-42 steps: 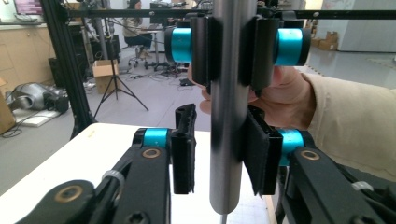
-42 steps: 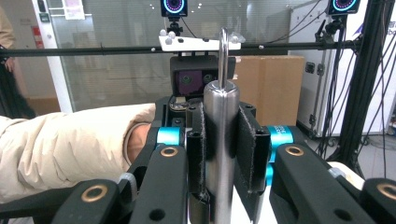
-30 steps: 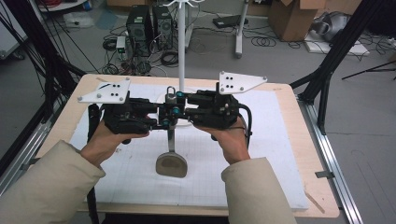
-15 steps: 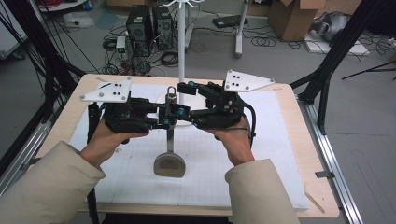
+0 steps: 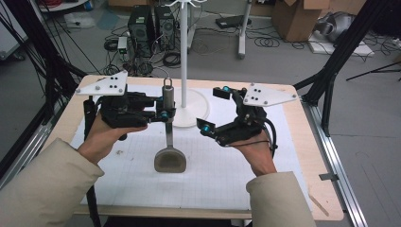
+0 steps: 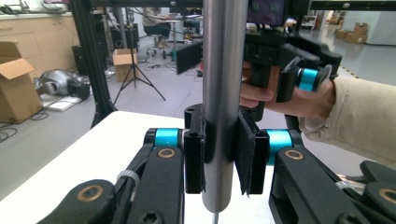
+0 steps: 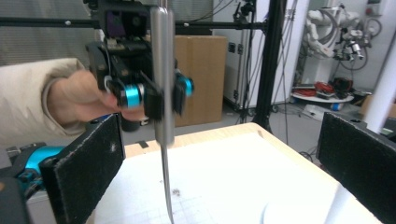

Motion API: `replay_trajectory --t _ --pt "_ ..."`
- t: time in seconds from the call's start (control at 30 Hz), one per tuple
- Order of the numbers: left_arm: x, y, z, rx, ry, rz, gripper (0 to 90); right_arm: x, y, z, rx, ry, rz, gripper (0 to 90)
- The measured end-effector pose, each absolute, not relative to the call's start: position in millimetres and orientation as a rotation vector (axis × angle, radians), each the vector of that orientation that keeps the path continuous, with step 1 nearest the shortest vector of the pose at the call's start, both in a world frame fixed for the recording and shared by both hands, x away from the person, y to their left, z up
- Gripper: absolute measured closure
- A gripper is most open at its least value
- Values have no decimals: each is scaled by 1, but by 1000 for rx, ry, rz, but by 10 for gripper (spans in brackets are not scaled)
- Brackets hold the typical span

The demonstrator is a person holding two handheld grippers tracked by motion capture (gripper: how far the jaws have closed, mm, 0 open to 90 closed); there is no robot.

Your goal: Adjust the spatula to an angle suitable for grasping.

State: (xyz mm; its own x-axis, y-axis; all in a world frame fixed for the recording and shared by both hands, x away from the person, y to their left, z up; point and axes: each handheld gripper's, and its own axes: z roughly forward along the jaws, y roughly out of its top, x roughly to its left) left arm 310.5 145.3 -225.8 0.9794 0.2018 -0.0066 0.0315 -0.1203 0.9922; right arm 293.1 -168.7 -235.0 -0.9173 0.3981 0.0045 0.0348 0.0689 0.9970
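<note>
Right tongs [image 5: 218, 109] just sprung apart, pulled clear toward right edge of worktop [image 5: 302, 142]; left tongs [image 5: 163, 112] clamped alone on spatula [image 5: 168, 142] handle; handover looks complete

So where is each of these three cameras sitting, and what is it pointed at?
High view: above the table's near edge, looking forward and down; both sleeved forearms and hands show.
Left gripper view: on the left gripper, looking along its jaws clamping the metal spatula's round handle.
Right gripper view: on the right gripper, jaws apart, facing that handle.
Both gripper views share the handle.
</note>
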Motion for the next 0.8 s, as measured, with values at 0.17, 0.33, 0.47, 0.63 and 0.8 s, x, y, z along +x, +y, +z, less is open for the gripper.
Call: replay_trajectory --t 0.17,0.33,0.47,0.63,0.8 --pt "317 151 -223 1693 195 157 750 293 -184 -247 491 2083 1856 3" --pt "322 158 -221 1700 206 178 750 290 -199 -260 533 2087 1791 3" --pt "327 165 -220 1702 226 184 750 289 -212 -269 587 2062 1760 3" --pt "331 173 -220 1698 248 208 750 287 -224 -282 632 2028 1704 3" --pt "336 180 -219 1692 269 221 750 288 -235 -297 681 2015 1675 3"
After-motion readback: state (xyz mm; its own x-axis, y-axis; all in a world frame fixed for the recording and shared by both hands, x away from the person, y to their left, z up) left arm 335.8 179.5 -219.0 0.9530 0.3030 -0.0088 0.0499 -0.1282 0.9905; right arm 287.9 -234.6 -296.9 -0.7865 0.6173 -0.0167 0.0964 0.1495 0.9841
